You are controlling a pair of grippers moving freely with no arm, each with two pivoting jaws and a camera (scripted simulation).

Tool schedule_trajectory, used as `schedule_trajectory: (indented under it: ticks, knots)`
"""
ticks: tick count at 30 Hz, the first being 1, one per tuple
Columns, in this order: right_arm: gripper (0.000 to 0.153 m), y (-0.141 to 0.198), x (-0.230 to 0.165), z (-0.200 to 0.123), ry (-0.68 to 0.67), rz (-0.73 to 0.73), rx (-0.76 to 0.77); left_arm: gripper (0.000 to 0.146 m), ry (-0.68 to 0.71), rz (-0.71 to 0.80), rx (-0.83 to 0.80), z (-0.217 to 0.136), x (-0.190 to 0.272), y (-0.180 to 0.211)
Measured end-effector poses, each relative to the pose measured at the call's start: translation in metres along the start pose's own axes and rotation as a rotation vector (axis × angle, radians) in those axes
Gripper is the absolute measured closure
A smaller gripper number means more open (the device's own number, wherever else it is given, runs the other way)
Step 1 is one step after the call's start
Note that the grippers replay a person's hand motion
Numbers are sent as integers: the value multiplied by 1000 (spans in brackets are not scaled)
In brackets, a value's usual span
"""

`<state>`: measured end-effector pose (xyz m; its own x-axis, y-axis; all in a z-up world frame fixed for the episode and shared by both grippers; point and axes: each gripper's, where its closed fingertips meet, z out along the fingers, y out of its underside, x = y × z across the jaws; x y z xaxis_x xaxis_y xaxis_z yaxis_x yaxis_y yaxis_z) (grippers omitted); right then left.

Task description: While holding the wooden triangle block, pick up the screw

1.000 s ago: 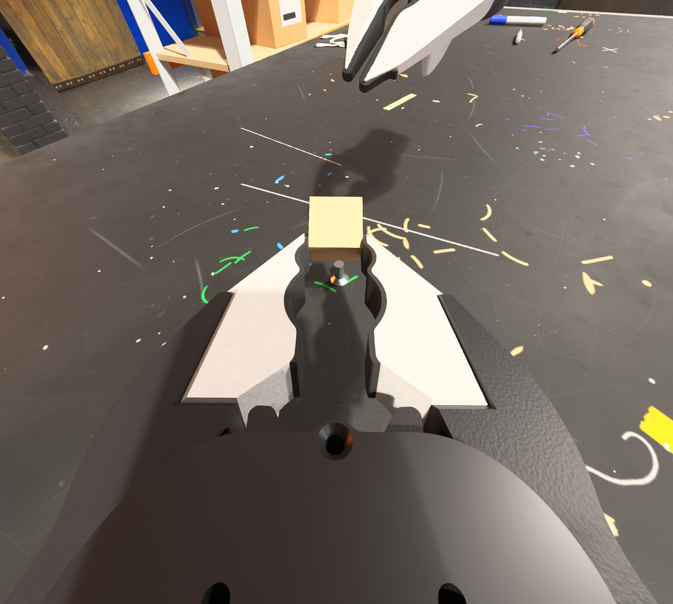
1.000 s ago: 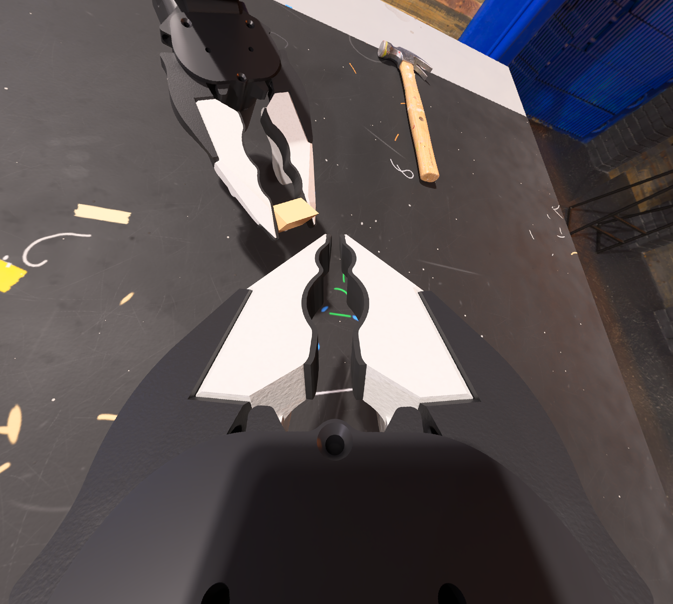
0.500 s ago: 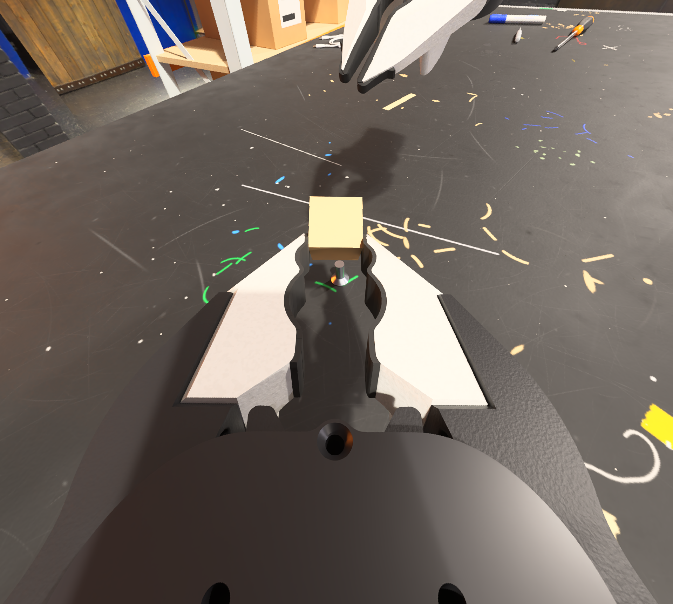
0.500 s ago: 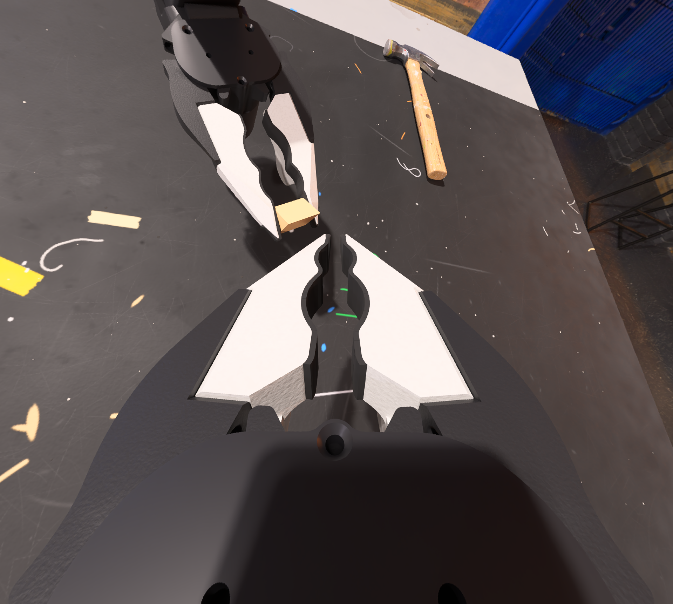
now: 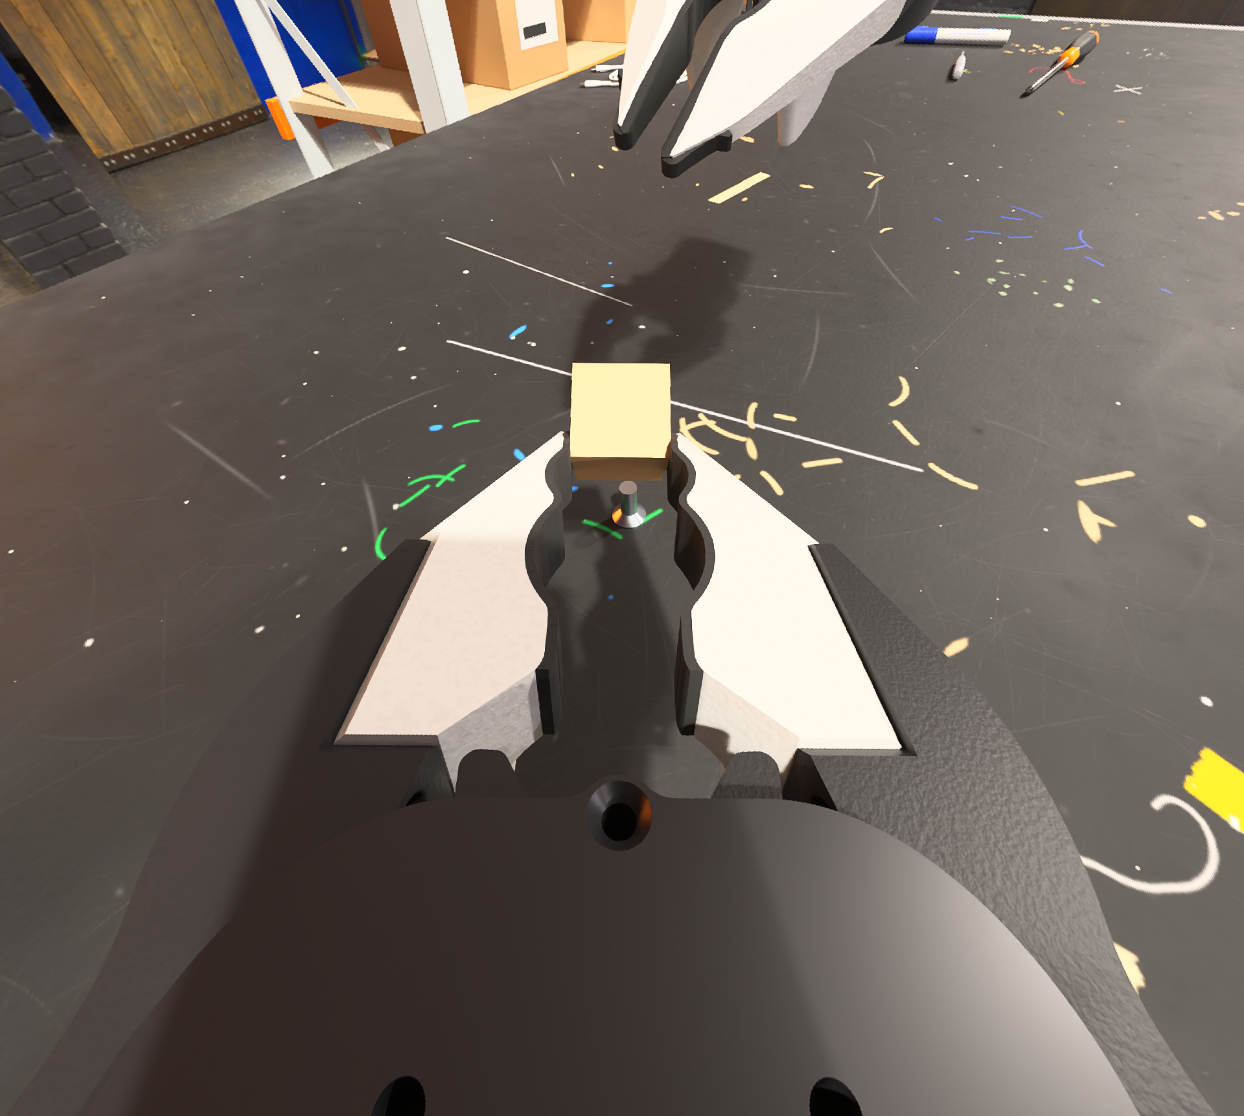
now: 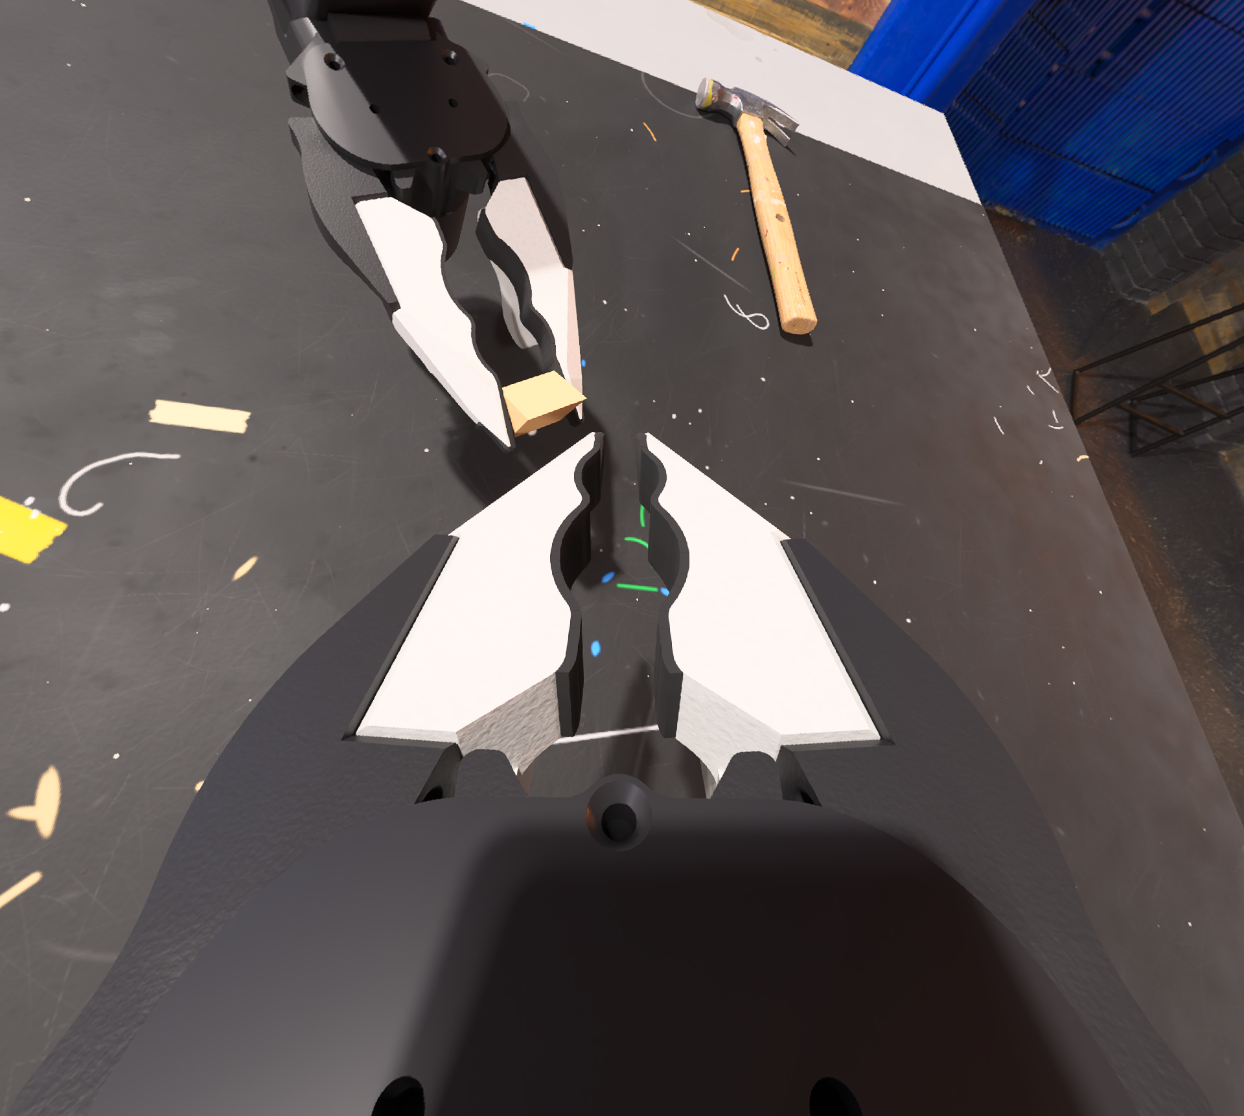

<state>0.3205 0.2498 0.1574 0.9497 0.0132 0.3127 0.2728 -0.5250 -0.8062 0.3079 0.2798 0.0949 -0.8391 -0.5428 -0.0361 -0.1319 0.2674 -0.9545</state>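
Observation:
My left gripper (image 5: 619, 444) is shut on the wooden triangle block (image 5: 619, 414) and holds it just above the dark table. The screw (image 5: 627, 503) stands on its head on the table, right under the block and between my left fingers. My right gripper (image 6: 620, 443) hangs empty, with its jaws a narrow gap apart. Its tips are close in front of the left gripper (image 6: 542, 411) and the block (image 6: 538, 403). The right gripper also shows in the left wrist view (image 5: 645, 155), raised above the table beyond the block. The screw is hidden in the right wrist view.
A hammer (image 6: 767, 209) lies on the table beyond the grippers in the right wrist view. A marker (image 5: 956, 35) and a screwdriver (image 5: 1057, 69) lie far off. Cardboard boxes (image 5: 485, 14) sit on a shelf past the table edge. A blue cage (image 6: 1111, 40) stands off the table.
My right gripper's fingers have parted a little and it has shifted slightly. The left gripper, the block and the screw have not moved.

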Motion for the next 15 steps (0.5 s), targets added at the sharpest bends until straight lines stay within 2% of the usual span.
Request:
schedule_trajectory:
  ticks: [15]
  knots:
    - [143,1,-3,1,-5,-13,-2,119,4,4,-2,1,2,0]
